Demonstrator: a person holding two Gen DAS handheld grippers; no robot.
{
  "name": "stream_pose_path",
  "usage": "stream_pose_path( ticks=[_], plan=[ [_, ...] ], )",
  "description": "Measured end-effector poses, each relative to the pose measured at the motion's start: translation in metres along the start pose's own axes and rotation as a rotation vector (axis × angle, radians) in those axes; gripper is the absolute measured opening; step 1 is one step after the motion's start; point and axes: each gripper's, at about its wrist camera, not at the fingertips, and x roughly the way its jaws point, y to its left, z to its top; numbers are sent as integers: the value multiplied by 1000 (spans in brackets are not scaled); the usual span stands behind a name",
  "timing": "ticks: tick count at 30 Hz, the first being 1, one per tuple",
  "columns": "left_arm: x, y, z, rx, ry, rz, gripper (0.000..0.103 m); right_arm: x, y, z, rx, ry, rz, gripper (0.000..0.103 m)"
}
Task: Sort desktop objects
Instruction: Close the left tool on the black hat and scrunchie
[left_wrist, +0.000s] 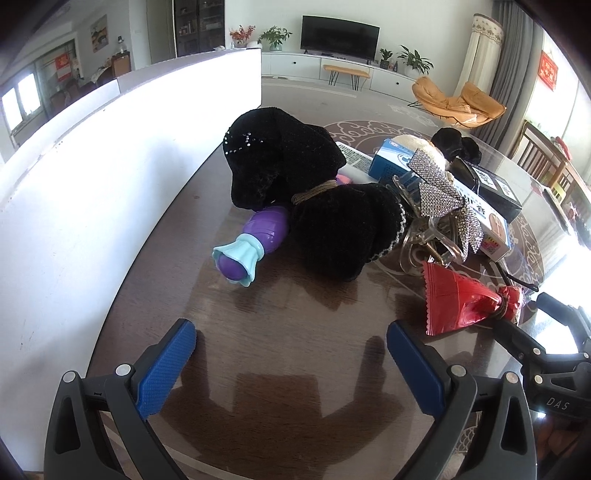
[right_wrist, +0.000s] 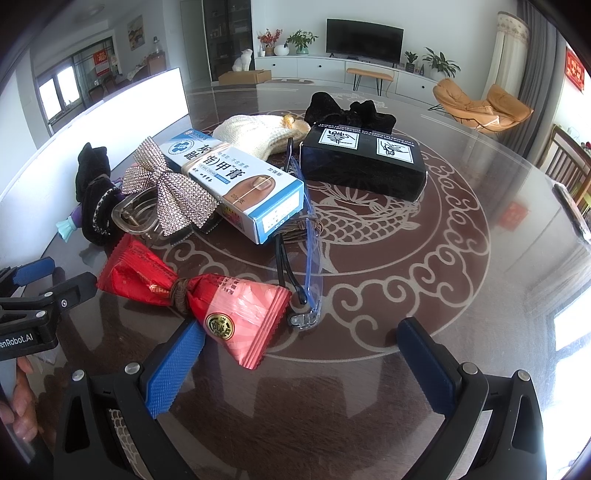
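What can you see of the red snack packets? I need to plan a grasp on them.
The red snack packets are two glossy foil sachets with zigzag-cut ends, bound together at the middle by a brown band. They lie flat on the glass tabletop, one end over the right gripper's blue finger pad, beside the blue-framed glasses.

two boxes, one red snack packet, one pair of glasses, one rhinestone bow clip, one purple toy
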Motion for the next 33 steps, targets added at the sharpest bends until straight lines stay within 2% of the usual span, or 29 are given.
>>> stream_pose_path(
  ticks=[3,6,9,12,14,15,18,20,21,24,27,30,33],
  plan=[
    [-6,13,2,-71,-29,-40,103,0,0,0,0,0,0,103],
    [-18,17,4,-92,-88,-85,103,0,0,0,0,0,0,103],
    [-29,11,10,-44,-166,-128,103,0,0,0,0,0,0,103],
    [-22,-2,31,70,-196,-97,103,0,0,0,0,0,0,103],
    [-8,-10,47,126,-171,-51,103,0,0,0,0,0,1,103],
    [0,-11,56,122,-143,-29,103,0,0,0,0,0,1,103],
    [26,-11,69,74,-52,-66,103,0,0,0,0,0,1,103],
    [41,-11,69,57,41,27,103,0,0,0,0,-1,2,103],
    [41,-8,66,35,51,34,103,0,0,0,1,-1,3,103],
    [19,9,48,-22,23,-7,103,-1,0,-1,5,-3,8,103],
    [3,12,36,11,2,-3,103,-1,-1,-1,8,-5,12,103],
    [-3,7,43,51,-26,-42,103,-2,-1,-1,7,-5,11,103],
    [5,-2,64,28,-65,-58,103,-2,0,-1,5,-3,8,103]
  ],
)
